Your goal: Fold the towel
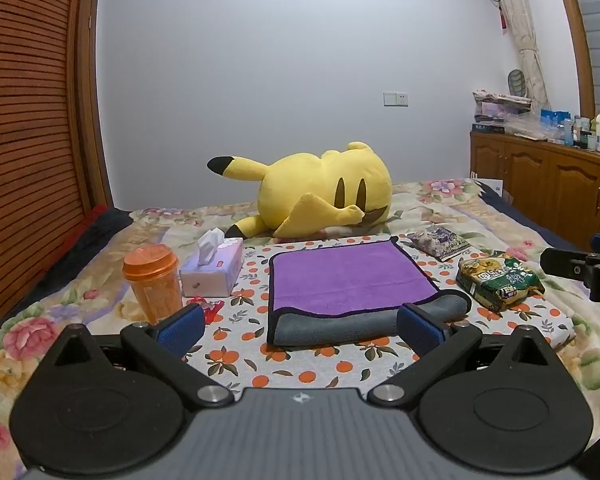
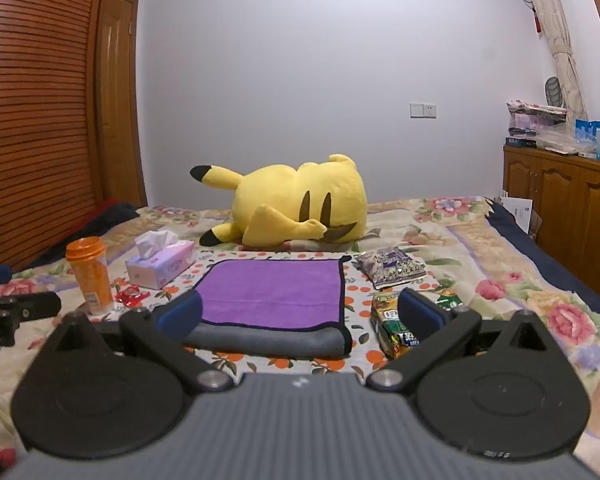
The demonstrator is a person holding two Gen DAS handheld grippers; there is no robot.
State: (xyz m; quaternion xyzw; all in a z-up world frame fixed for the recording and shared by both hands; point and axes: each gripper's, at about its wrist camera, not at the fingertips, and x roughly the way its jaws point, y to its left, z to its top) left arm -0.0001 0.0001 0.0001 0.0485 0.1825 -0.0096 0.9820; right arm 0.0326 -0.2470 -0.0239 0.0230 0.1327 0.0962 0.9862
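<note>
Left gripper (image 1: 300, 326): jaws spread wide, nothing held between the blue pads (image 1: 182, 330); it is raised above the orange-print cloth (image 1: 300, 372).

Right gripper (image 2: 300, 314): likewise spread wide and empty; its body is seen at the right edge of the left wrist view, well apart from the left one.

Towel (image 1: 348, 280): laid just ahead of both grippers on the cloth, purple face up, dark-edged, with a grey fold along the near edge (image 1: 340, 326). No finger is seen touching it.

Orange lidded cup (image 1: 153, 284): upright, ahead and left of the left gripper.

Tissue box (image 1: 214, 272): just beyond the cup, left of the towel.

Red wrapper (image 1: 208, 306): near the box, beside the left pad.

Green snack packet (image 1: 500, 284): right of the towel, partly hidden behind the right gripper's right finger in its own view.

Purple packet (image 1: 440, 242): beyond the green one.

Yellow plush toy (image 1: 320, 196): lying on its side on the floral bedspread (image 1: 60, 308), farthest ahead, past the towel.
</note>
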